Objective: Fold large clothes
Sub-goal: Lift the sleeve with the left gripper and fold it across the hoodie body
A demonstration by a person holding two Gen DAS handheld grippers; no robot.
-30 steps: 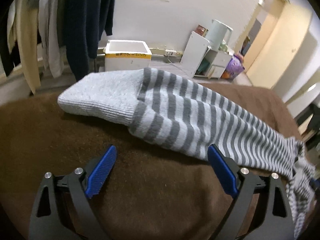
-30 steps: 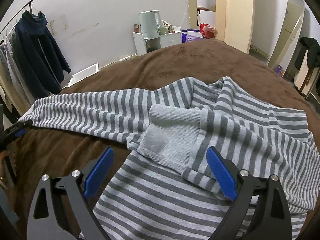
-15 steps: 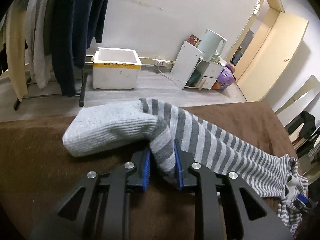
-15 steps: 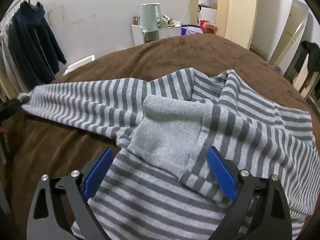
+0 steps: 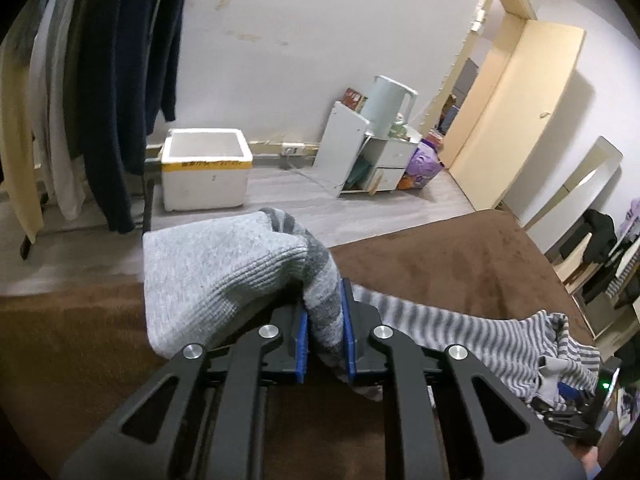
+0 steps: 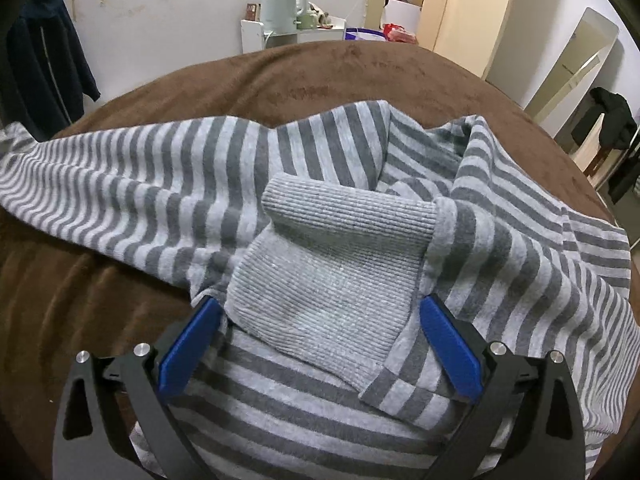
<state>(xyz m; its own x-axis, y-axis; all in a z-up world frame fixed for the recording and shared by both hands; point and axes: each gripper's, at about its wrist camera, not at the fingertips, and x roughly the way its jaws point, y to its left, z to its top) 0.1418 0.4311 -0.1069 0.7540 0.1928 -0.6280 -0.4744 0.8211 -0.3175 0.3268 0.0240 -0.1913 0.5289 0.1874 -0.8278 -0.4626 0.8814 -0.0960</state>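
Observation:
A grey-and-white striped sweater [image 6: 500,264] lies spread on a brown blanket [image 6: 304,76]. My left gripper [image 5: 323,340] is shut on the end of one striped sleeve [image 5: 320,276], lifted off the blanket, with its plain grey cuff [image 5: 216,272] hanging to the left. The sleeve runs back to the sweater's body [image 5: 520,340] at the right. My right gripper [image 6: 320,340] is open just above the sweater, its blue pads either side of the other sleeve's plain grey cuff [image 6: 340,276], which lies folded across the body.
A white foam box [image 5: 204,172], a clothes rack with hanging dark and pale garments [image 5: 100,92], and a white shelf unit with a kettle [image 5: 384,120] stand beyond the bed edge. A door [image 5: 516,112] and a mirror [image 6: 576,48] are at the right.
My left gripper closed on the sleeve near its cuff and has lifted it off the blanket. My right gripper has moved closer over the folded cuff and stayed open.

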